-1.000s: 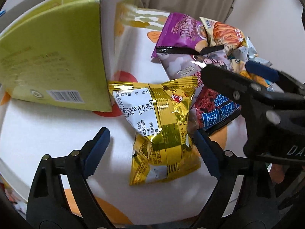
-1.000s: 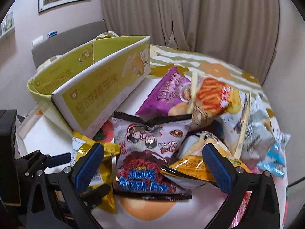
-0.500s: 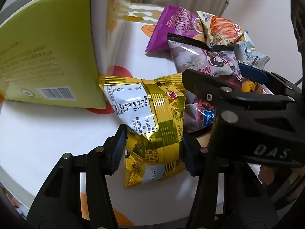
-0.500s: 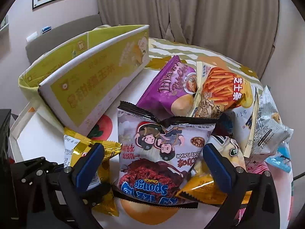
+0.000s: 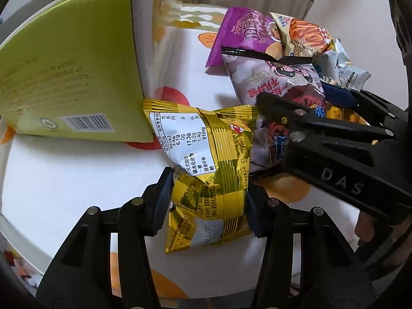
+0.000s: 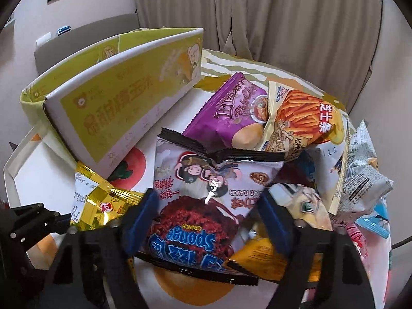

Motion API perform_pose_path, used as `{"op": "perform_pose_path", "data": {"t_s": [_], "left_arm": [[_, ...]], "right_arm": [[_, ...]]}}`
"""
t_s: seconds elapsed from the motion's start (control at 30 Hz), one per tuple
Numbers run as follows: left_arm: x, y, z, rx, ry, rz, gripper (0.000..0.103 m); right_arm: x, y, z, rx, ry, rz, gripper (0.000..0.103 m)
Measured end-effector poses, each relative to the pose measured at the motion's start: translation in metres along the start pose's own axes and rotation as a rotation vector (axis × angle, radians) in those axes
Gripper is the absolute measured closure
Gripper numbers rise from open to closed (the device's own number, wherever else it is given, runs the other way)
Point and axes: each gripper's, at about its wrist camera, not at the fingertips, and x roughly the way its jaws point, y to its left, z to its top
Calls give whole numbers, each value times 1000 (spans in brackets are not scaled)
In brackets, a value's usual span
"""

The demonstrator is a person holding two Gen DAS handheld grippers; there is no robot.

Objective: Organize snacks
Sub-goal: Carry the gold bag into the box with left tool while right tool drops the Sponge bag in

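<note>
Smooth printed tabletop [image 5: 64, 175], crinkled gold foil packet [image 5: 213, 164], rigid cardboard box [image 5: 67, 77]

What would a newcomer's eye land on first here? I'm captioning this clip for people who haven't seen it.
Probably the shiny gold snack bag, pinched by the left gripper beside the tall yellow-green box. Next, the pale purple Sponge Crunch bag between the right gripper fingers, which have just been closing, in front of a bright pile of packets.

Bare tablecloth [image 5: 77, 180] lies open left; the yellow-green box [image 5: 69, 77] and heaped snack packets [image 6: 296, 134] block beyond.
</note>
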Motion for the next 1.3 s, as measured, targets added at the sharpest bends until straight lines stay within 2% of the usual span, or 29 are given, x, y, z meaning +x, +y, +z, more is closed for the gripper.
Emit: {"op": "perform_pose_path", "data": {"t_s": [0.03, 0.17, 0.53, 1.1, 1.3], "left_arm": [[0, -1, 0, 2, -1, 4, 57], [-1, -1, 0, -4, 1, 11, 57], [-27, -10, 7, 9, -57, 54, 58], [-138, -17, 42, -3, -244, 120, 57], [-168, 14, 68, -68, -294, 109, 57]], "right_arm": [[-1, -1, 0, 1, -2, 4, 39], [-6, -5, -2, 13, -16, 15, 45], [-34, -18, 2, 76, -67, 68, 47], [-119, -25, 43, 119, -167, 171, 48], [-138, -20, 69, 88, -178, 206, 48]]}}
